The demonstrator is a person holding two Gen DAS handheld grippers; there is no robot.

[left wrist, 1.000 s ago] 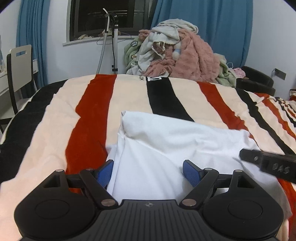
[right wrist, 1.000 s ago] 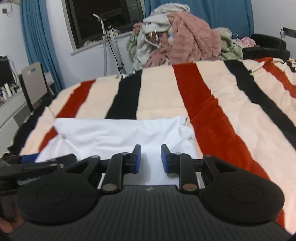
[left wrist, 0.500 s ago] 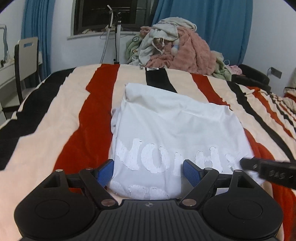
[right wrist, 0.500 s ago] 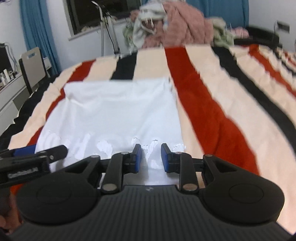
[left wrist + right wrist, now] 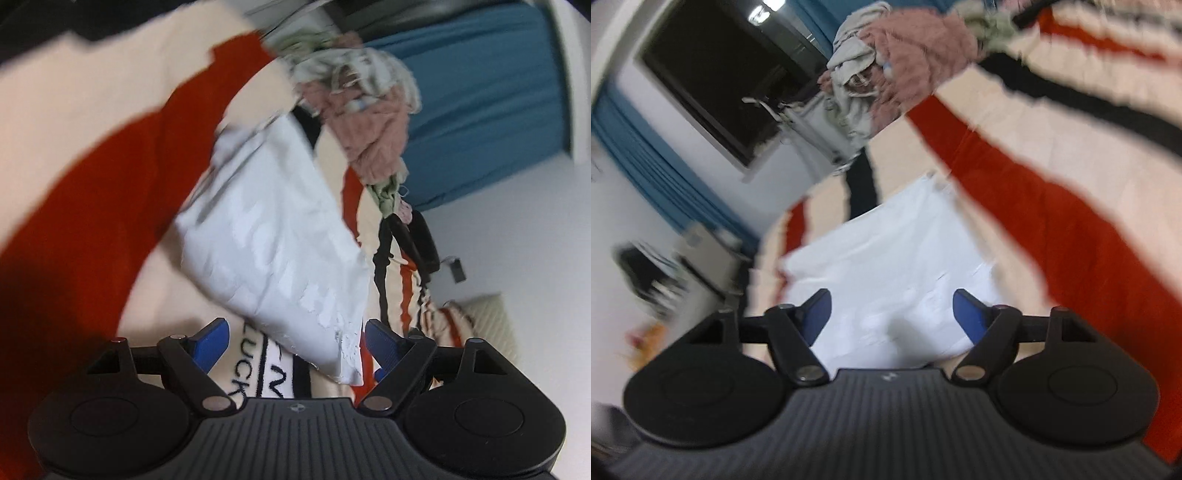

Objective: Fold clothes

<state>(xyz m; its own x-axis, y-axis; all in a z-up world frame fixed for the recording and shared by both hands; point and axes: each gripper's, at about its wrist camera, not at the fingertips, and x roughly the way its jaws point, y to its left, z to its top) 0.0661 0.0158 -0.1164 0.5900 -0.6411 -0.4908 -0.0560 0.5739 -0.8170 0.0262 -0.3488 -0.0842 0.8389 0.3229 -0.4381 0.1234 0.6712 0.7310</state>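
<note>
A white T-shirt with white print lies folded flat on the striped blanket. In the left wrist view it sits ahead of my left gripper, whose blue pads stand wide apart with only the shirt's near corner between them, untouched. The right wrist view shows the same shirt just ahead of my right gripper. Its jaws are opening and nothing is pressed between the pads. Both views are tilted and blurred.
A heap of unfolded clothes, pink and pale, sits at the far end of the bed. Blue curtains and a dark window lie behind. A chair stands left of the bed.
My right gripper has let go of the shirt and its jaws have spread. Both grippers pulled back and rolled, so the views now tilt. The shirt lies flat on the blanket.
</note>
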